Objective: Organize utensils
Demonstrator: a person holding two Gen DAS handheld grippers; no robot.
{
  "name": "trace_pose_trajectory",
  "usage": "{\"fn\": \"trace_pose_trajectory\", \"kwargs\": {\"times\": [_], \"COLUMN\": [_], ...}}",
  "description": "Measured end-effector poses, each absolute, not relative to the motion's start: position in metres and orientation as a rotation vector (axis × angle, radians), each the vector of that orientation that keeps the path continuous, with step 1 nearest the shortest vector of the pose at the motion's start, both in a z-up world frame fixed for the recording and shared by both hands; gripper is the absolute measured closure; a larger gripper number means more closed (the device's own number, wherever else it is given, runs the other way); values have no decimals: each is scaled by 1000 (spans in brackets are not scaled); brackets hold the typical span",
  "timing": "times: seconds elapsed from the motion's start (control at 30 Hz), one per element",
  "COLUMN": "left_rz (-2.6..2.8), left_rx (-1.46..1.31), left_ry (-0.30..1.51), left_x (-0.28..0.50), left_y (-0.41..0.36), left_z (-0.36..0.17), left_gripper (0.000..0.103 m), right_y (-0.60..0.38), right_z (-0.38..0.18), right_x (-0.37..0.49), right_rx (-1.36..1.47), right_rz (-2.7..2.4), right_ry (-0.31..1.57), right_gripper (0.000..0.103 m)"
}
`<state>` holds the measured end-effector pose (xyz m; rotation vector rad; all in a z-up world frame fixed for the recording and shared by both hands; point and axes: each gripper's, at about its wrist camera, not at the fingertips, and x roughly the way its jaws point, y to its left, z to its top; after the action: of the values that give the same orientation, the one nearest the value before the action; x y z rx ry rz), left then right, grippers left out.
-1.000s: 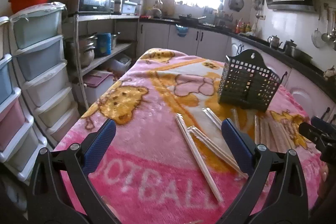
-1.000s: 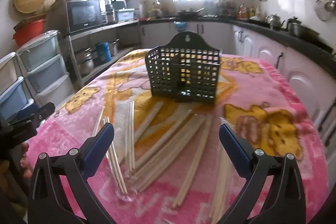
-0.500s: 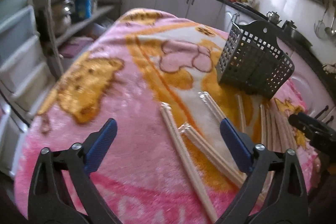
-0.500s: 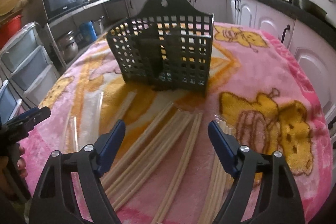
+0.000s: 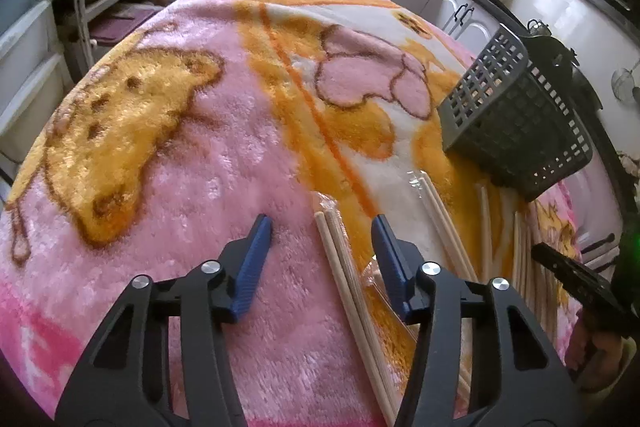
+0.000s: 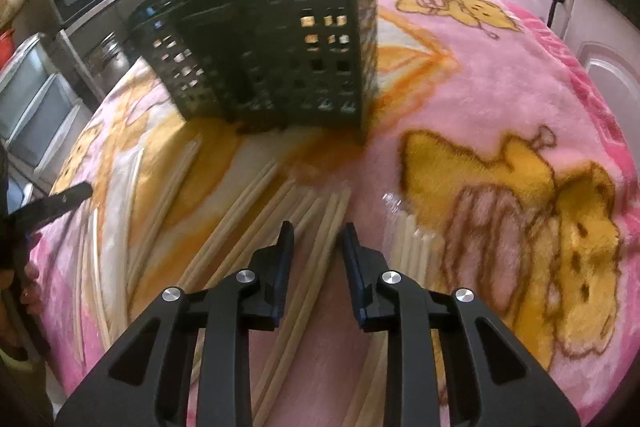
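- Presently, left gripper: jaws part-way apart and just been closing, clamped on nothing; a wrapped chopstick pair lies between them, nearer the right-hand pad, not yet pressed
- Right gripper: jaws narrow but apart, just been closing; a bare chopstick pair runs up through the gap, no pad visibly touching it
- Loose chopsticks: spread flat on the pink blanket, to the left of and under the right tool; more in clear sleeves to its right
- Utensil basket: dark lattice, upright, straight ahead of the right tool, beyond the sticks; ahead and to the right of the left tool
- Handling, judged: sticks light, stiff, smooth; liable to roll or slip lengthwise; sleeves slippery; the soft pile lets them sink
- Hold, judged: across both sticks near mid-length, pads square to the shafts, so the pair lifts level and tips end-first into the basket
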<state>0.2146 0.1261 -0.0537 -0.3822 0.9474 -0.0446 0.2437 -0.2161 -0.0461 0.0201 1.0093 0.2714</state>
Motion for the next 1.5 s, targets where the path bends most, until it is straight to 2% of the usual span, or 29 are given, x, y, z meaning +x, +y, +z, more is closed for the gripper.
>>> {"fn": "trace_pose_trajectory", "kwargs": {"times": [0.13,0.2,0.27,0.37,0.43,0.77,1.5], "left_rz": [-30,-28,-33,-49,-60,-124,-231], "left_rx": [-362,-355,-349,-356,-362,-317,-195], "left_ry": [966,971,979,977,970,851,545], "left_x": [223,225,228,229,227,214,211], "left_y": [128,127,128,130,130,119,66], "left_z": [-54,-53,-53,-53,-50,-11,124], "left_gripper": [77,89,94,95,95,96,98], "right_y": [-220,-224,-227,-231,-234,-231,-224], "right_z": [-48,-49,-52,-53,-53,-29,101], "right_x": [257,264,269,277,279,265,205], "right_rx": [50,80,114,173,186,215,120], "right_rz": [270,278,290,303,309,375,504], "right_ry": [1045,1064,1081,1106,1110,1026,564], "right_gripper": [81,82,82,83,89,92,93]}}
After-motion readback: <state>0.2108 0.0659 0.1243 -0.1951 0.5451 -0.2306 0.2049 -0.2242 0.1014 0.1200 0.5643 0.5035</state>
